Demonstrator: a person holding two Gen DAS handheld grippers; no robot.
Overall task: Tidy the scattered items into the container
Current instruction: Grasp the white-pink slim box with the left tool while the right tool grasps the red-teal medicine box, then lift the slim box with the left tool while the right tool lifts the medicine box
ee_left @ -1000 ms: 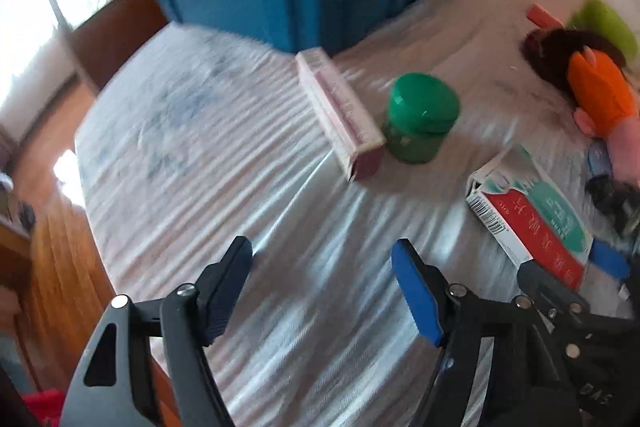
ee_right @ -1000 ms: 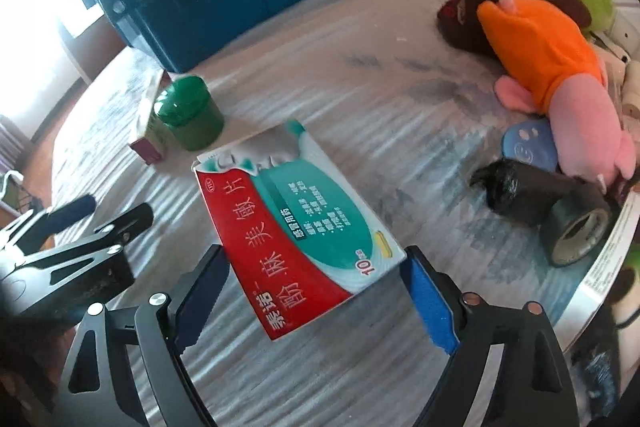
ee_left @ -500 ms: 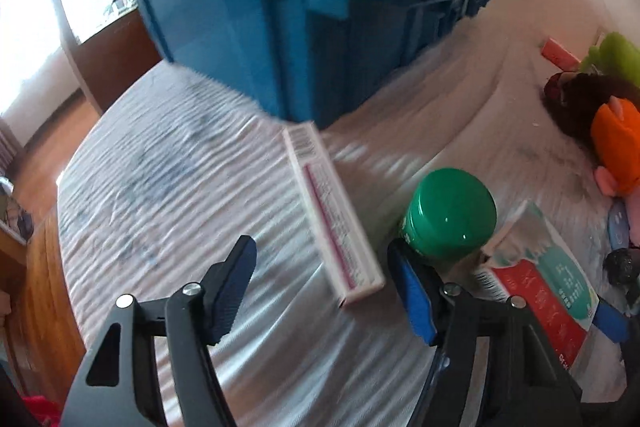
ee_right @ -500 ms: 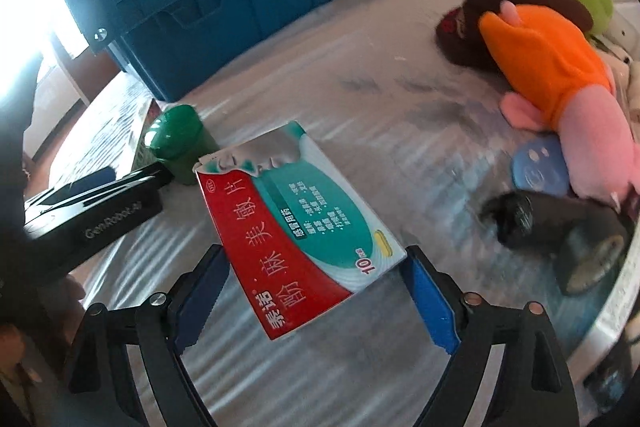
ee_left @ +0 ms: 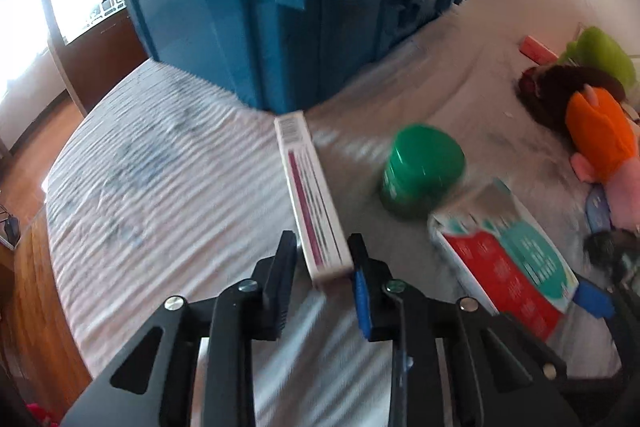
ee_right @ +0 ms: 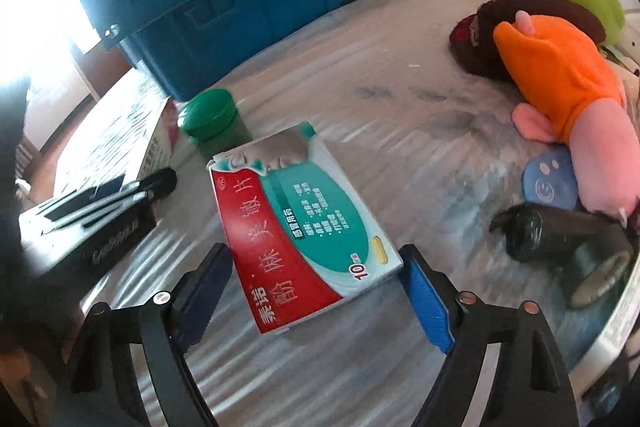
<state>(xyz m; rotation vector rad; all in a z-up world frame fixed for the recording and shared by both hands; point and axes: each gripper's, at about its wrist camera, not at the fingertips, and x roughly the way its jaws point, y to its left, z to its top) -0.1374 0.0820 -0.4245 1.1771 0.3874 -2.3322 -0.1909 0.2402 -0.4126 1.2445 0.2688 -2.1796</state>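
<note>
Two tongs work at once: the left tongs (ee_left: pixel 322 259) are closing on the slim pink carton (ee_left: pixel 310 199), seemingly not yet gripped, while the right tongs (ee_right: pixel 316 287) narrow around the medicine box (ee_right: pixel 298 235). Next: lift toward the blue container (ee_left: pixel 320 7) ahead.

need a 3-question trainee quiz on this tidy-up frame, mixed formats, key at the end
1. Which item lies between the pads of the left claw? A: green jar. B: narrow pink-striped box. C: red-and-teal box.
2. True or false: the green jar stands on top of the red-and-teal box.
3. Fill in: the container is ___ in colour.
Key: 1 B; the jaws are closing around its near end. 2 False; the green jar stands on the cloth beside the red-and-teal box. 3 Blue.
</note>
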